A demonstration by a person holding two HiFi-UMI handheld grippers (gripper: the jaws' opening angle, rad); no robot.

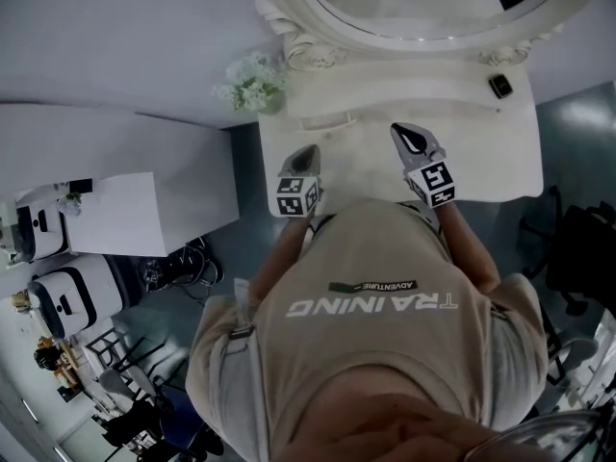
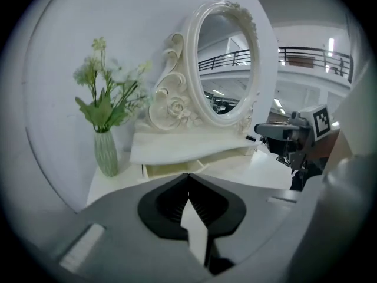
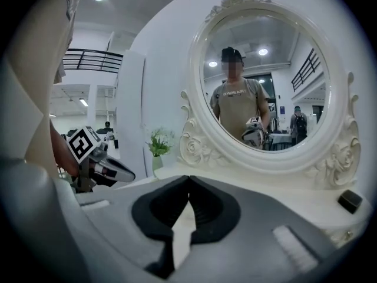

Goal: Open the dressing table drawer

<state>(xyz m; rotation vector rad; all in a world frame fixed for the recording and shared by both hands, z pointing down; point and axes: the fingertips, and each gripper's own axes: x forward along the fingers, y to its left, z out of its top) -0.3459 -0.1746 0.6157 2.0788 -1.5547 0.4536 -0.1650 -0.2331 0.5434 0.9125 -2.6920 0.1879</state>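
The white dressing table point(image 1: 481, 152) stands against the wall under its oval mirror point(image 1: 423, 37). A shallow drawer point(image 1: 323, 122) point(image 2: 172, 169) sits below the raised shelf at the table's left and stands a little way out. My left gripper point(image 1: 306, 154) point(image 2: 188, 177) hangs above the table's front left, short of the drawer, its jaws shut with nothing between them. My right gripper point(image 1: 412, 141) point(image 3: 188, 179) is held over the table's middle, facing the mirror, jaws shut and empty. Each gripper also shows in the other's view: the right gripper point(image 2: 281, 132) and the left gripper point(image 3: 109, 171).
A glass vase of white flowers point(image 1: 252, 83) point(image 2: 106, 152) stands at the table's back left corner. A small dark object point(image 1: 500, 86) point(image 3: 350, 200) lies at the back right. A white cabinet point(image 1: 144, 210) stands left of the table, a dark chair point(image 1: 577, 248) to the right.
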